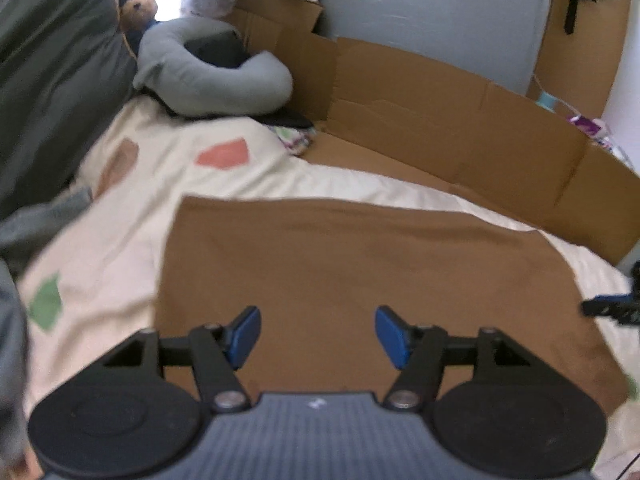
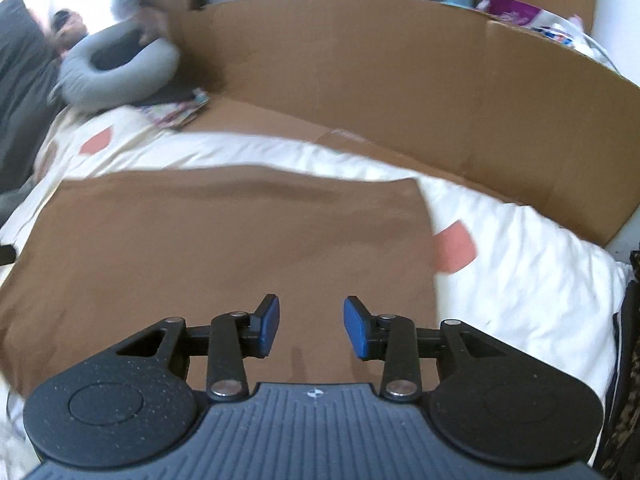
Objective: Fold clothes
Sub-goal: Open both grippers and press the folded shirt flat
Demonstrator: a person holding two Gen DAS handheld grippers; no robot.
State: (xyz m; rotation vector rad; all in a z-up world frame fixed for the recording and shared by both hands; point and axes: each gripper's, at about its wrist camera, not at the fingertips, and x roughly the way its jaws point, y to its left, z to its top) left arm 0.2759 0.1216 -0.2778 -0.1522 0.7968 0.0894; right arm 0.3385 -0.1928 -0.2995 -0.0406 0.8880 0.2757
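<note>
We hold the left gripper (image 1: pixel 318 334) and right gripper (image 2: pixel 311 326) partly open and empty above the flat brown folded garment (image 2: pixel 224 248) on the cream patterned bedspread (image 2: pixel 520 272).

Cardboard wall (image 2: pixel 400 64) blocks far side; bedspread (image 2: pixel 520 248) open rt.

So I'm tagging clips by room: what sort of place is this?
Most likely a bedroom: a bed with a patterned duvet, a dark pillow and a teddy bear at its head.
</note>
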